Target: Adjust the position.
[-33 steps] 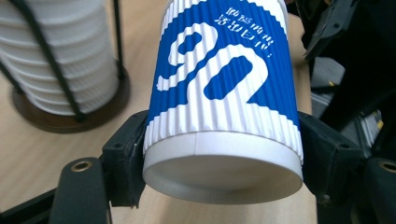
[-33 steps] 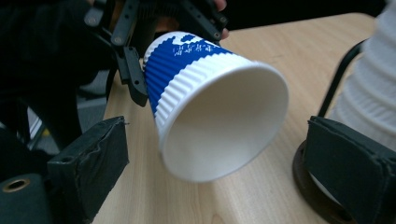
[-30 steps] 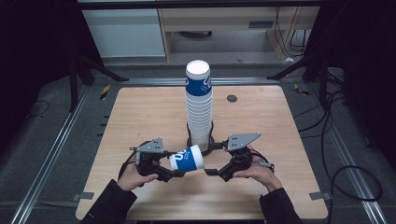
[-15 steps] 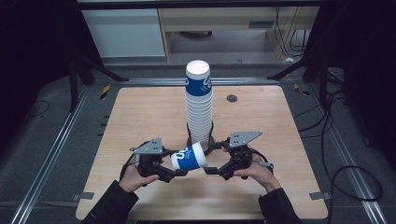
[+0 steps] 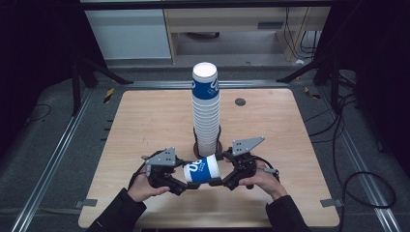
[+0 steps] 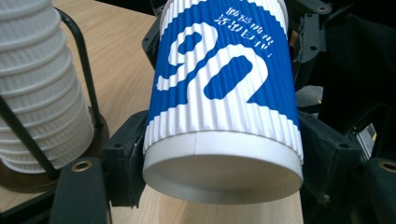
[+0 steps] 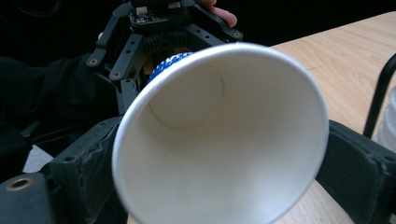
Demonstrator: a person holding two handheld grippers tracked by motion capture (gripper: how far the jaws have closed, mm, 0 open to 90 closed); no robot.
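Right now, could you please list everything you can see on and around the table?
Ribbed blue-and-white paper cup: one, lying on its side between the two grippers, near table edge.
Stack of ribbed white paper cups: one tall stack, top cup blue-banded, table centre.
Black wire cup holder on a round base: one, around the stack's foot.
Light wooden table: one.
Small dark round disc: one, on the table right of the stack.
Left gripper: black, jaws clamped on the cup's base end.
Right gripper: black, at the cup's open end.
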